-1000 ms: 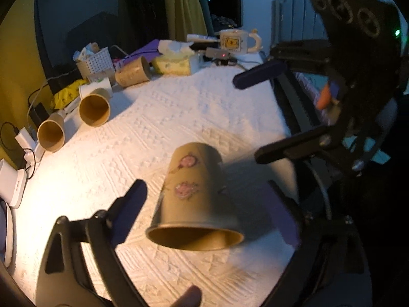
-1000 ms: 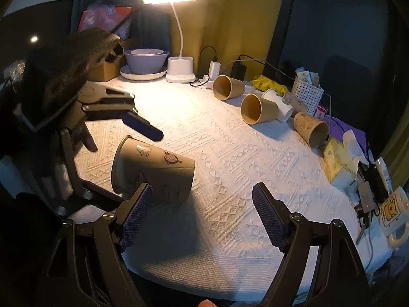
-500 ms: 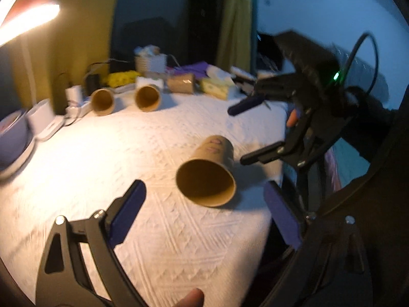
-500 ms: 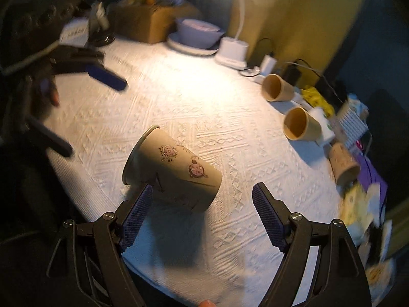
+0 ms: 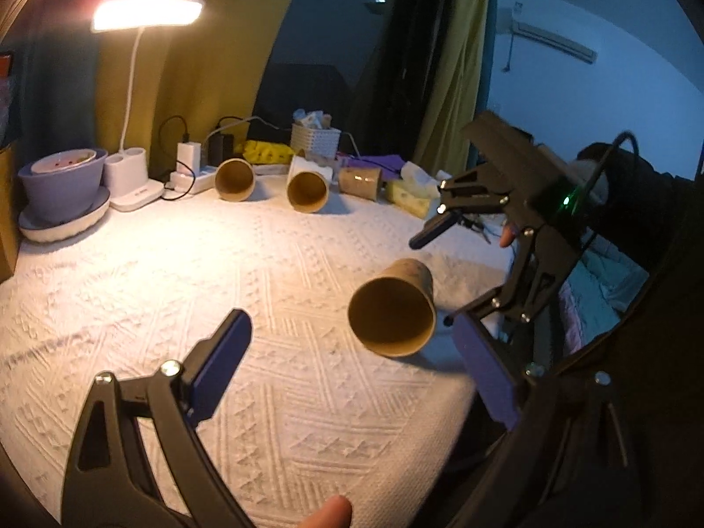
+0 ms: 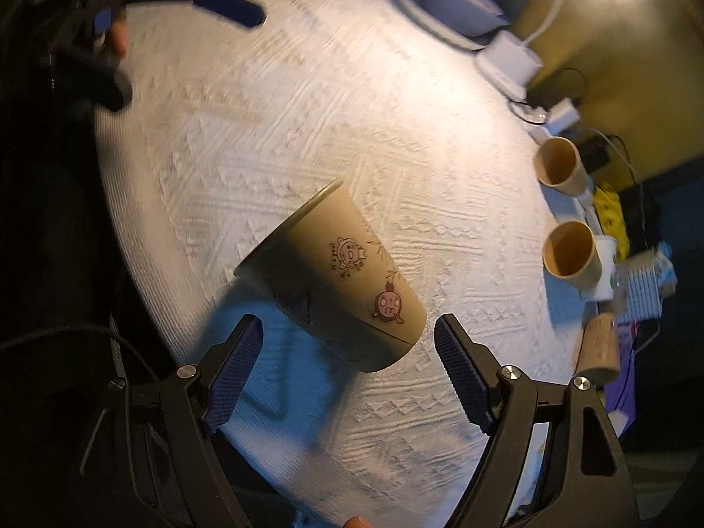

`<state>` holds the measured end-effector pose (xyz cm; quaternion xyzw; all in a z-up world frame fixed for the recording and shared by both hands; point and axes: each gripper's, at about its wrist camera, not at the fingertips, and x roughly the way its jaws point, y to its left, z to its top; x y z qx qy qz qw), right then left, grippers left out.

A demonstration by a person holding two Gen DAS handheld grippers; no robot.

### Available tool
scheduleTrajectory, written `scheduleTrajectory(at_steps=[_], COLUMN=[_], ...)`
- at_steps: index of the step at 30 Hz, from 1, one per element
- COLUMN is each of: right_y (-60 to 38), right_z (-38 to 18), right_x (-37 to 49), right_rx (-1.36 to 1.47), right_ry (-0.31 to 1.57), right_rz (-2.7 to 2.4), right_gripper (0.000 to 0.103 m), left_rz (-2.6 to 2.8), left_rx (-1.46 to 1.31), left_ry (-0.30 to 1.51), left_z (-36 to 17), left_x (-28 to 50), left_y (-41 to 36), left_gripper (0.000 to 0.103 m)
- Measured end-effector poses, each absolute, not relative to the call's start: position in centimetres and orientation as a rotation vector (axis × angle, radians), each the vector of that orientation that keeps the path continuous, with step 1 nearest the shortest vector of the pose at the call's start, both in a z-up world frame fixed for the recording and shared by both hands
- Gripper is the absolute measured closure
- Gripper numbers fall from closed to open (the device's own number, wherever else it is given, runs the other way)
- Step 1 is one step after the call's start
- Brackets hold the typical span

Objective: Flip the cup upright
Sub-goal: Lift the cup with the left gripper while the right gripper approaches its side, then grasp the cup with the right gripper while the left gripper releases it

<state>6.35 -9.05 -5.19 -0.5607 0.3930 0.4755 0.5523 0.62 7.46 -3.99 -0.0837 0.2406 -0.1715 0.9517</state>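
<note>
A tan paper cup (image 5: 391,306) with cartoon prints lies on its side near the edge of the white textured tablecloth (image 5: 176,273); its open mouth faces my left gripper. My left gripper (image 5: 352,365) is open and empty, a short way back from the cup. In the right wrist view the cup (image 6: 339,281) lies just ahead of my open, empty right gripper (image 6: 347,365), base end nearest the fingers. The right gripper also shows in the left wrist view (image 5: 444,264), open beyond the cup. The left gripper shows blurred at the top left of the right wrist view (image 6: 176,39).
Three more tan cups (image 5: 234,179) (image 5: 308,191) (image 5: 360,182) lie on their sides along the back, with a white basket (image 5: 315,141), chargers, a lit desk lamp (image 5: 132,176) and a purple bowl (image 5: 61,185). The table edge runs close under the cup.
The left gripper has drawn back and swung round, so the cup now shows its open mouth from farther off. The right gripper has tilted over the cup. The cup lies where it was.
</note>
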Motion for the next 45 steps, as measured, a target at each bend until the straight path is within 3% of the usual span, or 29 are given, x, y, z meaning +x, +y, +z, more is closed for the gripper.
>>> scheduleTrajectory(at_steps=[25,32,45], right_y=[-5.4,-4.9,-4.9], right_z=[-10.1,-10.5,-9.2], right_x=[6.8,6.8,6.8], right_rx=[-1.684,-1.708,-1.648], right_ry=[0.978,0.981,0.935], right_rz=[1.194,1.227,1.223], right_gripper=[0.02,0.034,0.036], left_rz=[-0.372,-0.373,-0.373], left_rx=[-0.282,-0.294,-0.302], left_ry=[0.479,0.482,0.488], left_z=[-4.8,-4.8,-5.0], left_x=[0.6,0.7,0.8], left_y=[9.4,9.6,9.6], left_gripper=[0.009,0.009,0.009])
